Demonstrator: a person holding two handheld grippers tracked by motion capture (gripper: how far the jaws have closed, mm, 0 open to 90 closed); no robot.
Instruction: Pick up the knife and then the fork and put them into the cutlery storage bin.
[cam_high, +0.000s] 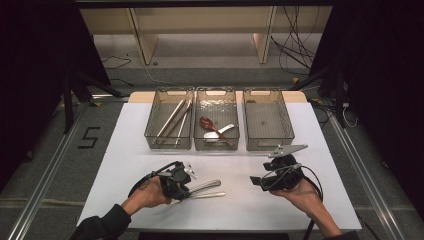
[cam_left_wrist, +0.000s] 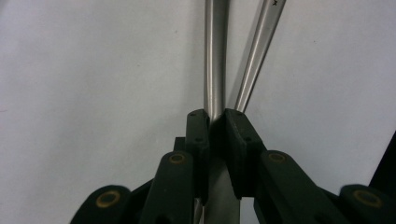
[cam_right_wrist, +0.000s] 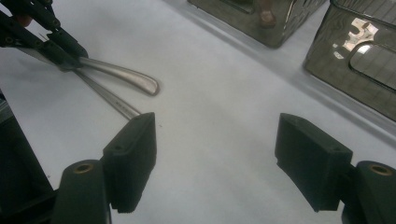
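Two metal utensils lie side by side on the white table (cam_high: 240, 205). My left gripper (cam_high: 191, 187) is shut on the broader utensil handle (cam_high: 207, 185), and in the left gripper view its pads (cam_left_wrist: 198, 128) pinch that handle (cam_left_wrist: 215, 56). The thinner utensil (cam_left_wrist: 259, 51) lies just beside it, untouched. My right gripper (cam_high: 256, 181) hovers at the right of the table, open, with nothing between its jaws. In the right gripper view this gripper (cam_right_wrist: 215, 140) faces bare table, and the left gripper (cam_right_wrist: 56, 49) holds the broad handle (cam_right_wrist: 126, 77) farther off, with the thin utensil (cam_right_wrist: 109, 98) below it.
Three clear bins stand in a row at the table's back. The left bin (cam_high: 150, 127) holds several long metal utensils. In the middle bin (cam_high: 216, 91) lie a red spoon (cam_high: 206, 122) and a white spoon (cam_high: 217, 133). The right bin (cam_high: 287, 120) looks empty.
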